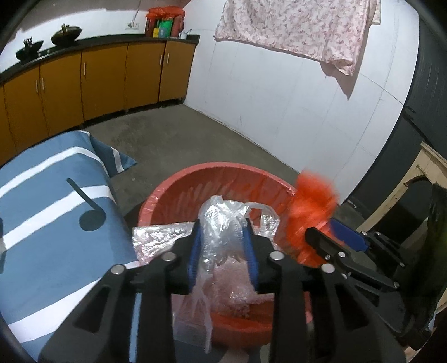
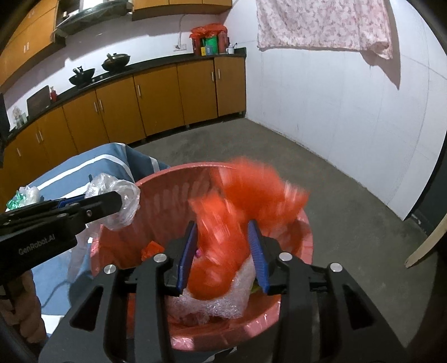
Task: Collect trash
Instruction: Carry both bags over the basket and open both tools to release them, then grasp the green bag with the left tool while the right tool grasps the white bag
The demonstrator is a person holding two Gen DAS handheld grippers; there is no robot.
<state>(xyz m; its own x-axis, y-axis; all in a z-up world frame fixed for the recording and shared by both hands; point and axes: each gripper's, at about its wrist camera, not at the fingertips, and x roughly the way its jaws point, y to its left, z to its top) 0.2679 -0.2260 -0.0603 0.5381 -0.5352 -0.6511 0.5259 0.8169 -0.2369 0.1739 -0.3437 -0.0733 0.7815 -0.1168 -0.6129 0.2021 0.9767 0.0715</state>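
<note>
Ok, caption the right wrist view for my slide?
Right claw holding orange plastic bag above the red bin.

Kitchen corner, bare and dim

Grey concrete floor (image 2: 321, 178) at centre; white wall (image 2: 321, 92) at 2 o'clock, hung with pink floral cloth (image 2: 329, 22); orange cabinets (image 2: 156, 97) under black counter (image 2: 156, 64) from 9 to 12 o'clock, carrying two woks (image 2: 116, 61); blue striped bedding (image 1: 56, 195) at 8 o'clock.

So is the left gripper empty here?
No, the left gripper is shut on a clear plastic bag held over the red bin.
</note>
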